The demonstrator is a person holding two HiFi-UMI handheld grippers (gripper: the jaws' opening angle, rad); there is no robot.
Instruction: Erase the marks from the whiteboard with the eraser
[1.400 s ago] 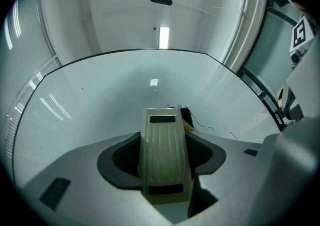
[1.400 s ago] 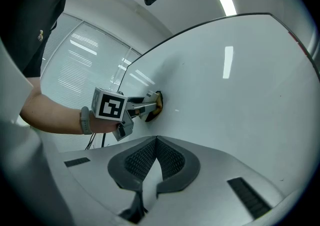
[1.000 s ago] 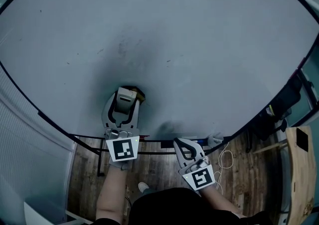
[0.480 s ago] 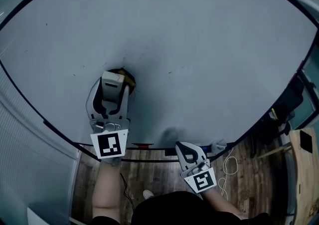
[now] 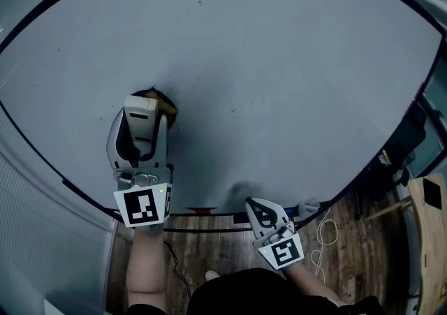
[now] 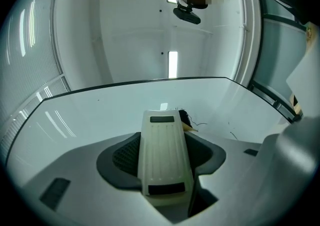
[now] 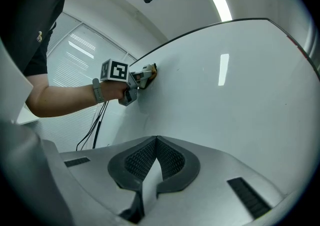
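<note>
Right gripper: the right gripper (image 5: 257,206) is nearest, at lower centre of the head view by the whiteboard's bottom edge. Its own view shows the jaws pressed together with nothing between them. It has kept this spot for the past 1 s.
Left gripper: the left gripper (image 5: 141,112) is at centre left of the head view, jaws clamped on the eraser and pointed up the board.
Eraser: the eraser (image 6: 162,157) is a cream block gripped between the 2 jaws. Its far end meets the board, where a dark tuft and a tan edge show beside it; what these are cannot be told.
Change: over 1 s the left gripper and eraser have travelled up and toward the left of the frame. The grey haze that lay round the eraser then no longer shows, though some of it may have been shadow.
Marks: thin marks (image 6: 200,123) lie just right of the eraser tip in the left gripper view. A faint fleck (image 5: 234,110) sits right of centre in the head view, with a few dots higher up.
Whiteboard: the whiteboard (image 5: 293,48) fills the upper frame, mostly clean and pale.
Meaning: the wiping stroke seems to be working, but the task looks unfinished, since the small marks to the right were bypassed and likely need a return pass.
</note>
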